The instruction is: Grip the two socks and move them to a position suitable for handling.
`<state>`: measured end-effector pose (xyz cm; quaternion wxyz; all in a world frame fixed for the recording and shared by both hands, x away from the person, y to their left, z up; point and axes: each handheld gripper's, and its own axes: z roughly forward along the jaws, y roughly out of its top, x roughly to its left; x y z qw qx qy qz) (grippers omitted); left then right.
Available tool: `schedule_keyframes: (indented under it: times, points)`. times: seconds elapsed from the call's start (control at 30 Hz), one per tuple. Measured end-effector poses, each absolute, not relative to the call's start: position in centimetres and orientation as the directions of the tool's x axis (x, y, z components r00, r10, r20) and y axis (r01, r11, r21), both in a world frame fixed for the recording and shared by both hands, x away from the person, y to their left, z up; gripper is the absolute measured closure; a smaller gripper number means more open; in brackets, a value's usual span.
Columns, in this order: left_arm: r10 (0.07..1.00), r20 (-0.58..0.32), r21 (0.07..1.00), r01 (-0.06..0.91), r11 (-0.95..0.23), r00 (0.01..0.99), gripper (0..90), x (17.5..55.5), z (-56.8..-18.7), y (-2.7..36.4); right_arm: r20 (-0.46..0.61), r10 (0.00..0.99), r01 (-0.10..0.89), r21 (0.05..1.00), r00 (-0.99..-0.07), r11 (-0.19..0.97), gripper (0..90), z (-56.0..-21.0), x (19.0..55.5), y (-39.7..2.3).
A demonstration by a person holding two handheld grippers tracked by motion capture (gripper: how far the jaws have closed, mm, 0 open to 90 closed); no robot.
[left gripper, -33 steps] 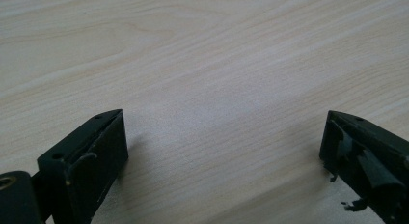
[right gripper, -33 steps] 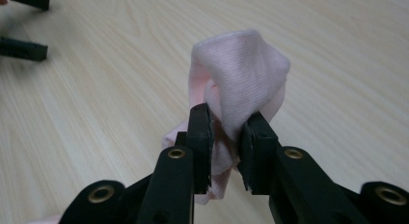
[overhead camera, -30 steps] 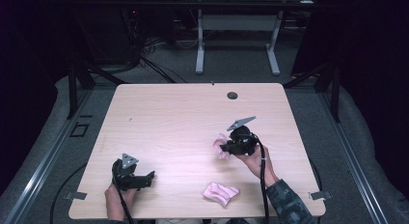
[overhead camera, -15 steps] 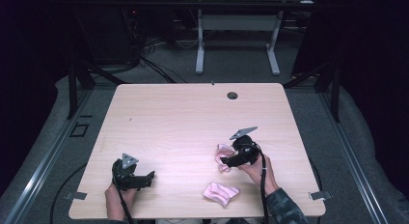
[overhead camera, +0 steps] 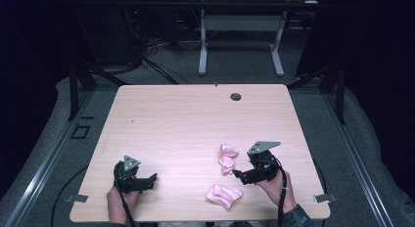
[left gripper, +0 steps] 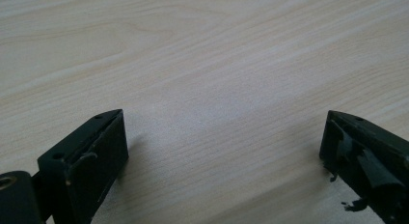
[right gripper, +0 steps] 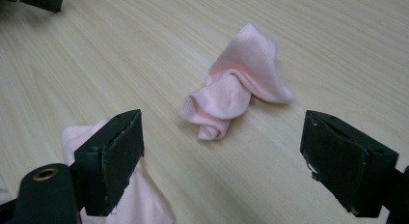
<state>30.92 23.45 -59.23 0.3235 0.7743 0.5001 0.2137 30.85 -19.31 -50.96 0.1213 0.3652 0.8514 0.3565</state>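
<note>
we have two small pink socks on the light wooden table (overhead camera: 166, 124), both in the lower right part of the high view. the crumpled sock (overhead camera: 226, 158) lies just left of our right gripper (overhead camera: 238, 174), and the second sock (overhead camera: 224, 196) lies flatter, lower in the frame, close to the table's near edge. the two are near each other but apart, with bare wood between them.

our right gripper's jaws have just been opening, and they stand wide now with nothing between the pads. in the right gripper view the crumpled sock (right gripper: 238, 84) sits at the centre of the frame, free on the wood ahead of the jaws, while the second sock (right gripper: 130, 195) shows at the lower left, partly hidden behind the left jaw. we judge the crumpled sock has been let go here so that it rests beside its partner, which would make pairing or folding easier.

our left gripper (overhead camera: 149, 180) rests at the lower left of the high view, well apart from both socks, jaws released and empty; the left gripper view shows plain wood between them. it looks parked there to stay out of the way until it is needed.

the crumpled sock is bunched and twisted, so we expect it needs spreading before it can lie flat against the other.
</note>
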Motion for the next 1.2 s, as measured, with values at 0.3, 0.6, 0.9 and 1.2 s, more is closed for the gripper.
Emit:
schedule_keyframes:
  times: [0.3, 0.6, 0.9, 1.2]
  points:
    - [0.913, 0.007, 0.715, 0.636, -0.289, 0.407, 2.9, 30.9, -59.2, 23.4, 0.031, 0.691, 0.512, 0.695, -0.722, 0.505, 19.5, -51.0, 28.4, -18.8]
    - [0.919, 0.002, 0.716, 0.641, -0.277, 0.395, 2.8, 30.9, -59.2, 23.4, 0.011, 0.673, 0.495, 0.687, -0.739, 0.532, 26.6, -51.4, 27.0, -17.8]
    - [0.940, 0.001, 0.705, 0.667, -0.242, 0.340, 3.7, 30.6, -59.0, 23.0, 0.012, 0.607, 0.471, 0.643, -0.795, 0.604, 42.6, -53.0, 26.1, -15.0]
    - [0.920, -0.070, 0.730, 0.649, -0.216, 0.385, 6.3, 28.9, -58.4, 21.2, 0.012, 0.561, 0.457, 0.594, -0.828, 0.662, 60.3, -55.3, 26.5, -13.7]
